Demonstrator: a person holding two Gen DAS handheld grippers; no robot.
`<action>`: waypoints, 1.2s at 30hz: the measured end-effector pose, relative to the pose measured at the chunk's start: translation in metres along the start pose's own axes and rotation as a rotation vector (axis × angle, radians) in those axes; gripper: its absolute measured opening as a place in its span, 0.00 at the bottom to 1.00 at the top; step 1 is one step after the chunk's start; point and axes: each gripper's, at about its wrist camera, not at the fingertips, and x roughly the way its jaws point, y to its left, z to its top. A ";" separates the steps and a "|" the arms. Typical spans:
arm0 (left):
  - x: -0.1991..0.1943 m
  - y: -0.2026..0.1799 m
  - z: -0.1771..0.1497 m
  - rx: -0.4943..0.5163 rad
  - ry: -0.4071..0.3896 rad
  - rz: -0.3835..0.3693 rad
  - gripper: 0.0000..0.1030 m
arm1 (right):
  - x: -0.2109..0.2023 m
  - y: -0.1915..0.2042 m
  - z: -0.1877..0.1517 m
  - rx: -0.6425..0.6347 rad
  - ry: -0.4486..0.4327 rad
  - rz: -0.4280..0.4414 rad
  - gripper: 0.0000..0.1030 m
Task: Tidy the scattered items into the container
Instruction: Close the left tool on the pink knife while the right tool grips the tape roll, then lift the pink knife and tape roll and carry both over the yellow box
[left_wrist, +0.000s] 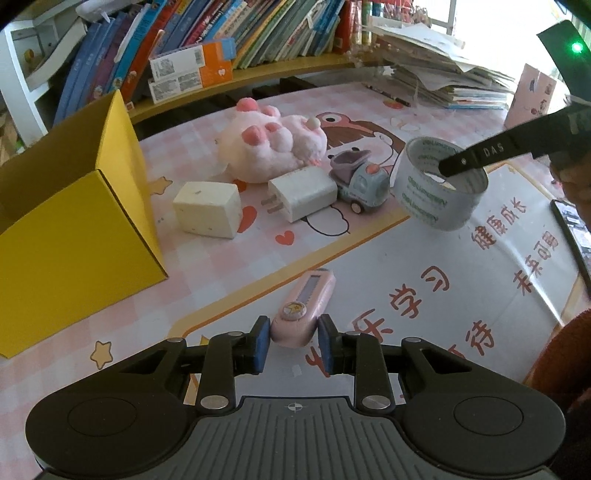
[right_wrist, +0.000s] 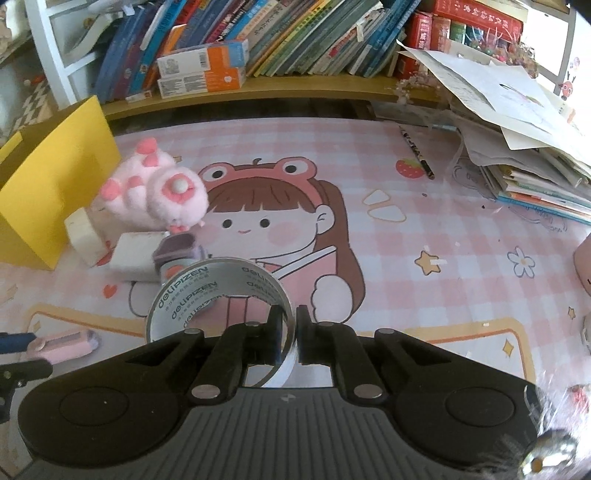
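On the pink checked desk mat printed with a cartoon girl, the scattered items lie in a loose cluster beside the yellow cardboard box, which stands at the left with its top open; nearest the box sits a cream block, then a white plug adapter with its prongs pointing toward the block, then a small grey-and-purple toy truck just beside the adapter; a pink plush toy rests behind them, touching or almost touching the adapter. The left gripper is low over the mat with its blue-padded fingers on either side of the near end of a pink utility knife; the pads stand right at the knife's sides, though whether they actually press it I cannot tell; the knife lies flat, pointing away toward the cluster. The right gripper is clamped on the wall of a roll of clear tape, one finger inside the ring and one outside; in the left wrist view the roll hangs tilted above the mat, right of the toy truck and well apart from the box. Along the back runs a wooden shelf of leaning books; a messy stack of papers and booklets sits at the mat's right rear, with a dark pencil just beside it.
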 end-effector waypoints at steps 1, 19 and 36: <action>-0.002 0.000 0.000 0.000 -0.004 -0.002 0.25 | -0.002 0.001 -0.001 -0.001 -0.001 0.002 0.07; -0.025 0.016 -0.003 0.049 -0.074 -0.069 0.23 | -0.032 0.036 -0.024 0.015 -0.012 -0.012 0.07; -0.069 0.071 -0.022 0.062 -0.162 -0.108 0.23 | -0.057 0.101 -0.040 0.046 -0.036 -0.065 0.07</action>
